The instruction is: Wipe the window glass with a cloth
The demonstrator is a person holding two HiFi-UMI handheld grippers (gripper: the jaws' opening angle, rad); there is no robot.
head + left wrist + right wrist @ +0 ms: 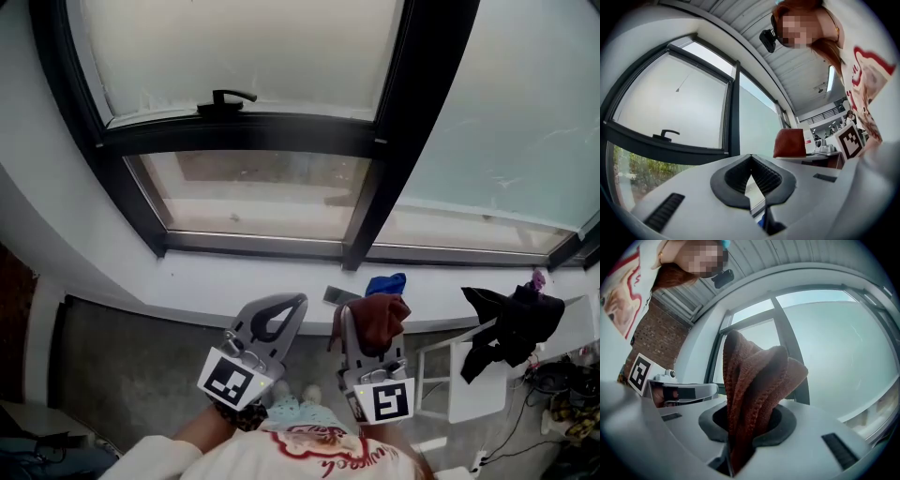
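Head view: a black-framed window w/ frosted window glass fills the upper frame, a black lever handle set on its crossbar at upper centre-left. A white sill is seen below, w/ a small blue item on it at centre-right. At lower centre the left gripper is held shut and empty, beside the right gripper, which is clamped on a rust-brown knitted cloth bunched above its jaws, apart from the glass. A black garment is draped over a white rack at right. Left gripper view: jaws are closed tip to tip at lower centre, nothing between them; the cloth is seen at centre-right. Right gripper view: the cloth is pinched in the closed jaws at centre, the glass behind it.
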